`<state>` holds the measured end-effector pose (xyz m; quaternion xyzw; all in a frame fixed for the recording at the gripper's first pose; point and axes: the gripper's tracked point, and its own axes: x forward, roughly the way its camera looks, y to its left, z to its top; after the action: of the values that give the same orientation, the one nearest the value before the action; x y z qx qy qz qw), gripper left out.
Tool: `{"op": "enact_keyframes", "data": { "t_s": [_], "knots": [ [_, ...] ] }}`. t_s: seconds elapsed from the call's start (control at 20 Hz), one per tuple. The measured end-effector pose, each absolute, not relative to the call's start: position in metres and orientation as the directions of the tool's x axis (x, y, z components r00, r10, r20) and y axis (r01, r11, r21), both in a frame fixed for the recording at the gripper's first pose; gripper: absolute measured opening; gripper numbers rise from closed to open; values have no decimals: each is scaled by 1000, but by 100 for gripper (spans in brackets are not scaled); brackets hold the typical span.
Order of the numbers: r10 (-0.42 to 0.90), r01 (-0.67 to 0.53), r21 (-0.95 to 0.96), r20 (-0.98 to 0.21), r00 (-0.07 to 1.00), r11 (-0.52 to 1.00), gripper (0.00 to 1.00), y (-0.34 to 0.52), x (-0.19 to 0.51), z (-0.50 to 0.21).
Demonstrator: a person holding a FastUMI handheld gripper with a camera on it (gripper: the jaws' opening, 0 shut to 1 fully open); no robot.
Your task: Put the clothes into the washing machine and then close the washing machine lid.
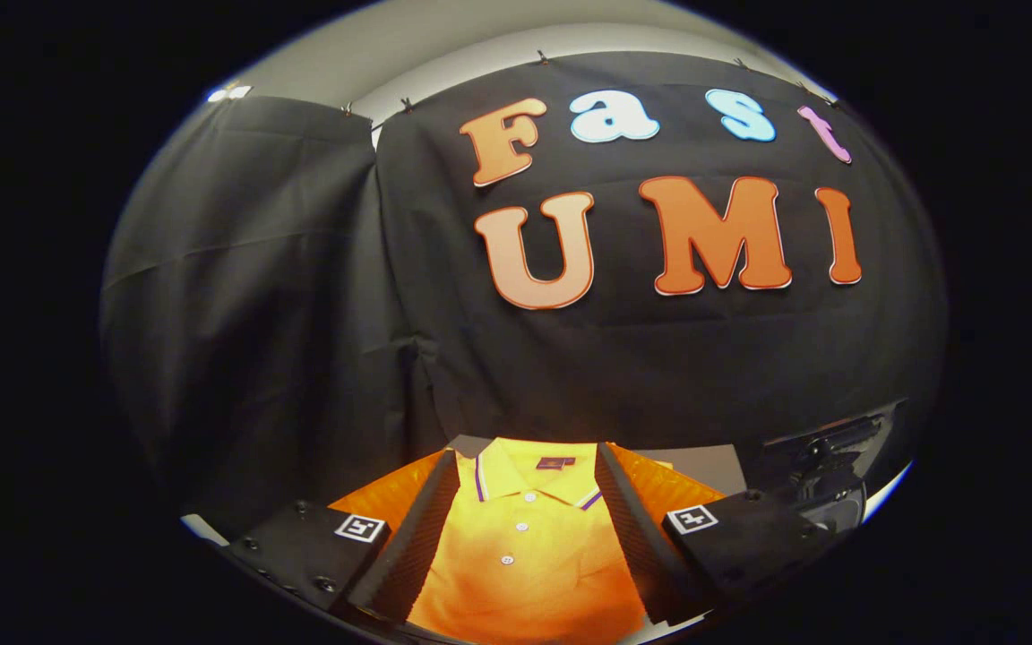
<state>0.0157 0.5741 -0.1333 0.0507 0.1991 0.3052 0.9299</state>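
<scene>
Tabletop (704,466) bears yellow shirt (525,546) between open claw (527,470).

Backdrop: black cloth (301,296) in two panels, creased, with the seam at 11 o'clock.
Clips: small metal clips (406,104) along the cloth's top hem, from 11 to 1 o'clock.
Wall: pale strip (444,45) above the cloth at 12 o'clock.
Light: bright fixture (229,91) at 10 o'clock, above the left panel.
Tabletop: grey surface (704,466) below the cloth at 5 o'clock.

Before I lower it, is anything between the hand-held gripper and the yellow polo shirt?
Nothing visible. The hand-held gripper is open, its fingers spread to either side of the yellow polo shirt, which lies flat beneath them.
</scene>
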Motion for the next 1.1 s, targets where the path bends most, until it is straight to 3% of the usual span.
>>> {"op": "enact_keyframes", "data": {
  "t_s": [0.6,0.8,0.95,1.1],
  "knots": [
    [435,-456,156,-667,606,876,98,592,7,-248],
    [427,-472,129,-671,606,872,97,594,9,-249],
    [443,-514,129,-705,554,848,93,595,6,-250],
    [464,-536,151,-718,518,831,66,598,9,-251]
  ]
}}
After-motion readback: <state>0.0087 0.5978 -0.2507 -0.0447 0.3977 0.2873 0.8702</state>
